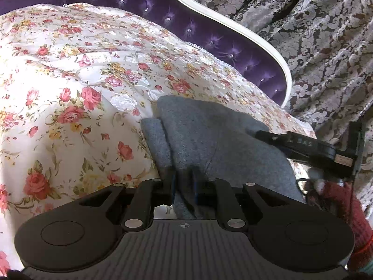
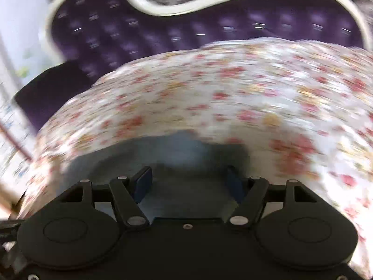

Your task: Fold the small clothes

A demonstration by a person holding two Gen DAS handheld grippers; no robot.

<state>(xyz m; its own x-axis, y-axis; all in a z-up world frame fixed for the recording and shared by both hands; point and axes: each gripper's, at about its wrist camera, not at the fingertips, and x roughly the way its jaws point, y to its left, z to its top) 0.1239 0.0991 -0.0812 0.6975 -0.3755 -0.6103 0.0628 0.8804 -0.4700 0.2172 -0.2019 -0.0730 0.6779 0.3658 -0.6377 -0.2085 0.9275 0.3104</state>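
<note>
The left tongs (image 1: 184, 186) are pinched narrow on a fold of the grey garment (image 1: 209, 135), which lies on the floral bedspread (image 1: 70, 81). The right tongs (image 2: 188, 182) stand wide apart over the blurred garment (image 2: 177, 149)

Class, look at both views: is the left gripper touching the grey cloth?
Touching. The left wrist view shows the left gripper with its fingers closed on a fold of the grey cloth.
</note>
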